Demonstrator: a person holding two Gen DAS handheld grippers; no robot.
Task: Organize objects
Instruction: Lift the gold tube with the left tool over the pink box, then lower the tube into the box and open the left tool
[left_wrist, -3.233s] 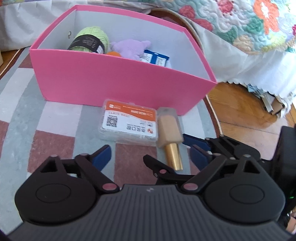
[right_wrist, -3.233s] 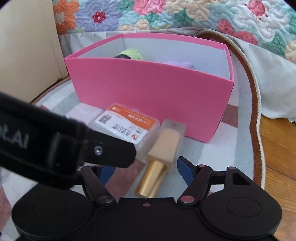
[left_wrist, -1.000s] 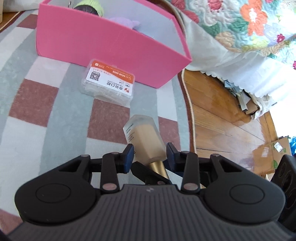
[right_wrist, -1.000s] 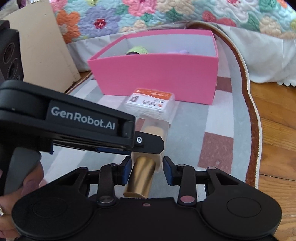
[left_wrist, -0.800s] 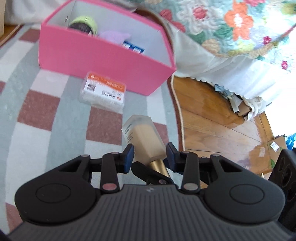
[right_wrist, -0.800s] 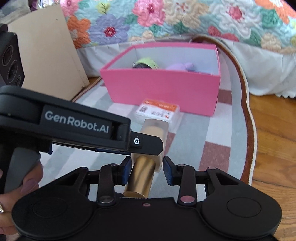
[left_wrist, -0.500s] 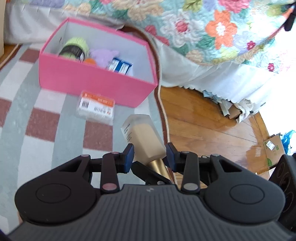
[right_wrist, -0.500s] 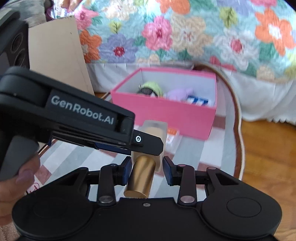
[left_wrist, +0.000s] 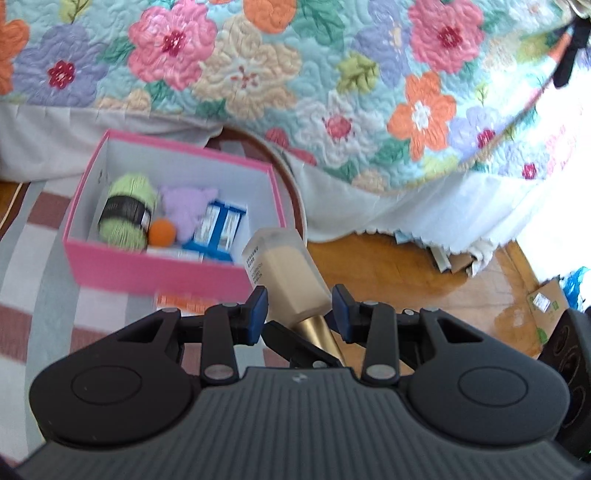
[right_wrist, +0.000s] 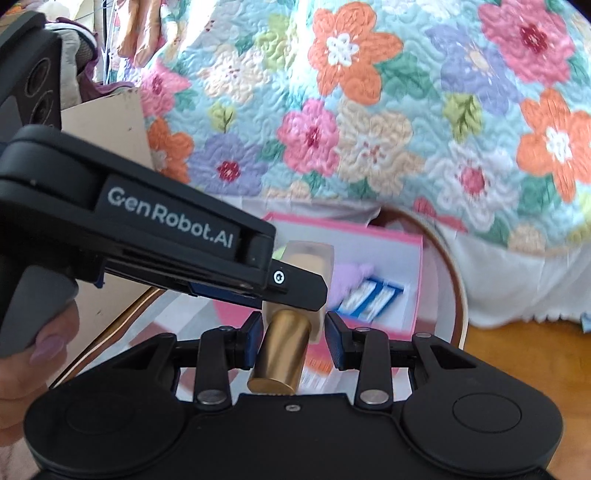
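**Bottle held by both grippers above the pink box**

Striped rug (left_wrist: 44, 258) and wooden floor (left_wrist: 406, 280) lie beside a bed draped in a floral quilt (left_wrist: 295, 74).

Clear of the rug, a beige bottle (left_wrist: 291, 277) with a gold cap (right_wrist: 282, 350) is tilted, cap end toward the cameras. The left gripper (left_wrist: 298, 314) clenches the bottle's body between its blue pads. The right gripper (right_wrist: 291, 334) is clamped at the shoulder of the same bottle, just above the cap, with the left gripper's finger crossing over it in the right wrist view.

Just beyond the bottle sits an open pink box (left_wrist: 122, 273) on the rug. Inside it lie a green yarn skein (left_wrist: 127, 210), a small orange ball (left_wrist: 161, 232), a purple plush (left_wrist: 186, 206) and blue-and-white packets (left_wrist: 219, 225). An orange-labelled clear case (left_wrist: 184, 302) lies on the rug against the box's near wall. A person's hand (right_wrist: 33, 354) grips the left gripper's handle.
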